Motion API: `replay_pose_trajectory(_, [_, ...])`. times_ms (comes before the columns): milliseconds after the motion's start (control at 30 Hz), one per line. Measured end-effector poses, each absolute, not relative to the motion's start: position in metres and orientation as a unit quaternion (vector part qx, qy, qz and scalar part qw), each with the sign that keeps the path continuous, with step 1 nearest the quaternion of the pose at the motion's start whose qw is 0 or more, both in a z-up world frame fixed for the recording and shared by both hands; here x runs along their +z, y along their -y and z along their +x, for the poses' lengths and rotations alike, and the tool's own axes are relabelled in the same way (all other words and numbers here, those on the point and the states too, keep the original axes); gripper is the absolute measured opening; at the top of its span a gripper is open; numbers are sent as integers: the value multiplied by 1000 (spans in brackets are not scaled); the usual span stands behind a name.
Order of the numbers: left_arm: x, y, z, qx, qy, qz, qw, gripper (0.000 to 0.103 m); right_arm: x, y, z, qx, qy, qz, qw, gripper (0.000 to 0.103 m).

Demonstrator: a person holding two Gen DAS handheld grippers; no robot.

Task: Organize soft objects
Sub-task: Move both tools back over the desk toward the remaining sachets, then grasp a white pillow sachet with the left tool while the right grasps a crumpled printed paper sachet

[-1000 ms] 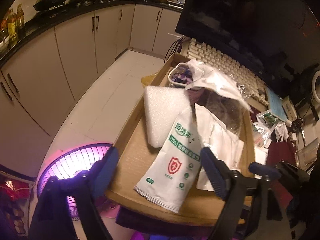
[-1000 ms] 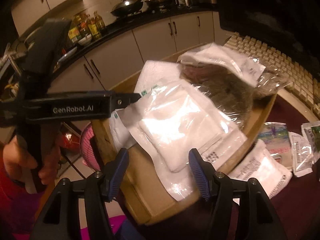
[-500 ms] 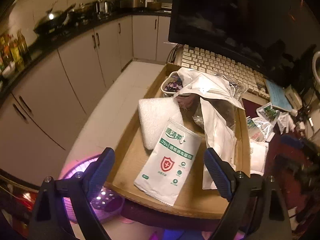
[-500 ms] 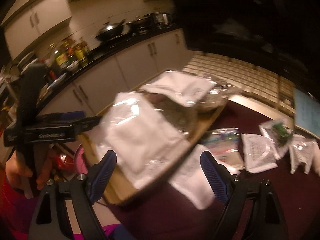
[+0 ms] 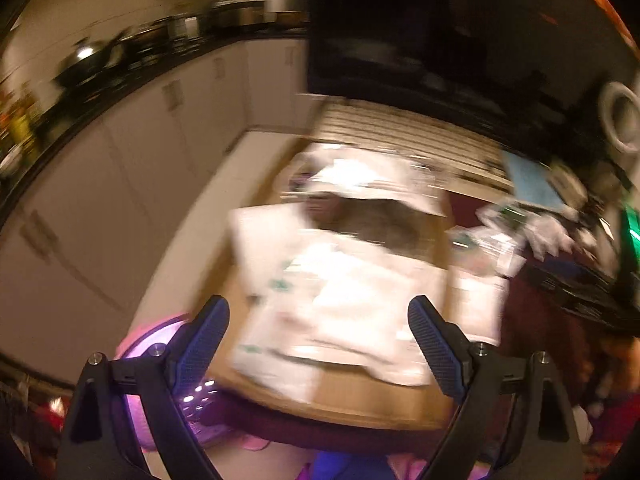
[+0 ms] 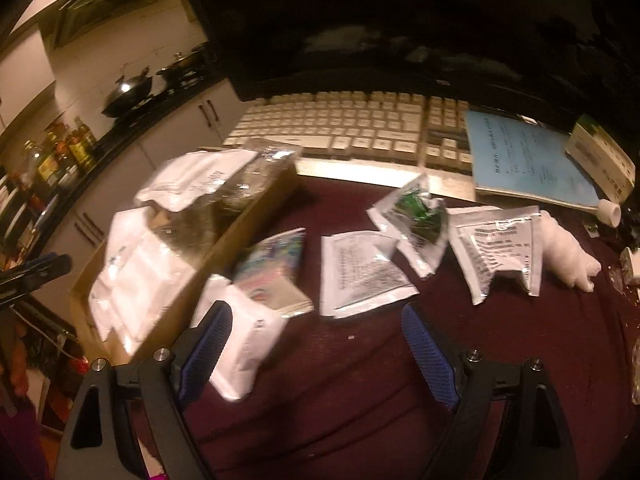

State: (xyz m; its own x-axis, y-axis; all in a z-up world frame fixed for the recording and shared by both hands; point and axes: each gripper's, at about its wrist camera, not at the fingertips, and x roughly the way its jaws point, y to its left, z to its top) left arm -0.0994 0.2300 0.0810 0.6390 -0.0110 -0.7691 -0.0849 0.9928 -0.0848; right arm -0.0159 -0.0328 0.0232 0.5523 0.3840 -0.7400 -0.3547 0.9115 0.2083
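Note:
A cardboard tray at the table's left edge holds several soft white packets and a clear bag. The left wrist view is blurred but shows the same tray with the white packets. Loose packets lie on the maroon tablecloth: a white pouch, a colourful packet, a printed white packet, a green-filled bag and a silver-white packet. My right gripper is open and empty above the cloth. My left gripper is open and empty before the tray.
A white keyboard and a dark monitor stand behind the packets. A blue booklet and white fluff lie at the right. Kitchen cabinets and a pink-lit fan are to the left, below the table.
My right gripper has let go of the white packet, which now lies in the tray, and swung right over the loose packets. My left gripper is moving; its view is now blurred.

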Motion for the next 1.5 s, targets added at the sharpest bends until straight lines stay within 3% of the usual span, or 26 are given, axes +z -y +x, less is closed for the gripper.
replay_pose_trajectory(467, [54, -85, -78, -170, -468, 5, 867, 91, 7, 52, 2, 185, -440, 20, 878, 90])
replay_pose_trajectory(733, [27, -71, -46, -161, -496, 4, 853, 91, 4, 46, 14, 207, -453, 3, 867, 88])
replay_pose_trajectory(1267, [7, -67, -24, -136, -505, 24, 852, 89, -16, 25, 42, 204, -467, -17, 860, 73])
replay_pose_trajectory(1333, [7, -68, -24, -132, -501, 26, 855, 81, -17, 23, 43, 201, -462, -20, 863, 73])
replay_pose_trajectory(1400, [8, -71, -23, -127, -498, 26, 858, 58, -17, 22, 44, 198, -458, -23, 866, 68])
replay_pose_trajectory(1433, [9, -74, -23, -125, -496, 22, 859, 52, -16, 23, 43, 196, -454, -24, 869, 66])
replay_pose_trajectory(1467, [9, -78, -22, -125, -496, 15, 859, 47, -15, 24, 43, 194, -452, -24, 871, 61])
replay_pose_trajectory(1500, [9, -80, -22, -129, -496, 8, 859, 47, -13, 26, 42, 192, -448, -24, 873, 44])
